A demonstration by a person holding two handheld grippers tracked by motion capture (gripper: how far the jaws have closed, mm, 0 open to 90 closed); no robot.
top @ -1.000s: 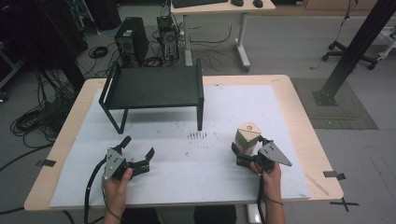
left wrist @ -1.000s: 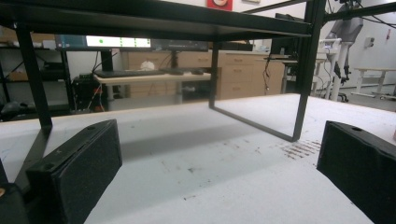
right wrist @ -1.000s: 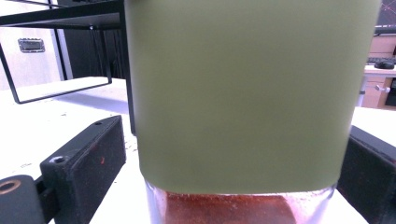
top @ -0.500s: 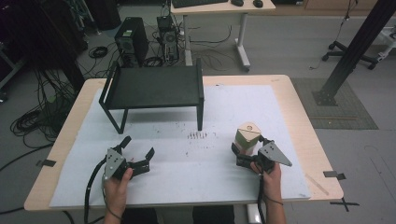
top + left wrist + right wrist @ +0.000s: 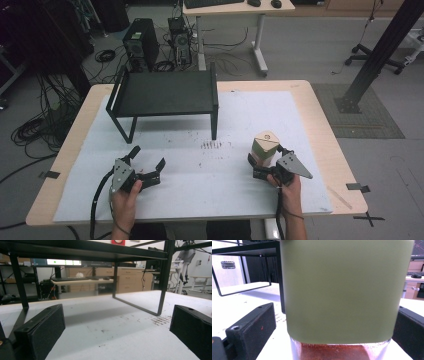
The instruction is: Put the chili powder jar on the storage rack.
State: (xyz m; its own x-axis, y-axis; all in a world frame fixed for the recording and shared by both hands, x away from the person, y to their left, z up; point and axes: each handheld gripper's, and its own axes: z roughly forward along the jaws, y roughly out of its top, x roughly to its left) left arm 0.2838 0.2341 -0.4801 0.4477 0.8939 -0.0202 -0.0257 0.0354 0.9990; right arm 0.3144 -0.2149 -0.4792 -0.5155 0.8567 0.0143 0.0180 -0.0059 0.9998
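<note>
- Here the right gripper (image 5: 261, 167) sits low on the white mat (image 5: 310, 130), its jaws spread to either side of a jar (image 5: 263, 148) with a green label and a tan lid; in the right gripper view the jar (image 5: 342, 290) stands between the two black pads, with a gap visible at the left one, so it looks bracketed and not yet squeezed.
- The jar stands upright near the person's right hand (image 5: 287, 187), to the right of the black shelf (image 5: 165, 92) and well apart from it.
- The left gripper (image 5: 147, 167) rests on the mat in front of the shelf, jaws wide apart and holding nothing; its own view looks under the shelf (image 5: 100, 250) at bare mat.
- The step in hand looks like taking hold of the jar. To do it well, I would centre the jar between the pads, keep the gripper level, and close on the labelled body rather than the clear glass base, where reddish contents show.
- Squeeze slowly and evenly: a push from one pad first could slide or tip the jar.
- Lift straight up only once both pads bear firmly.
</note>
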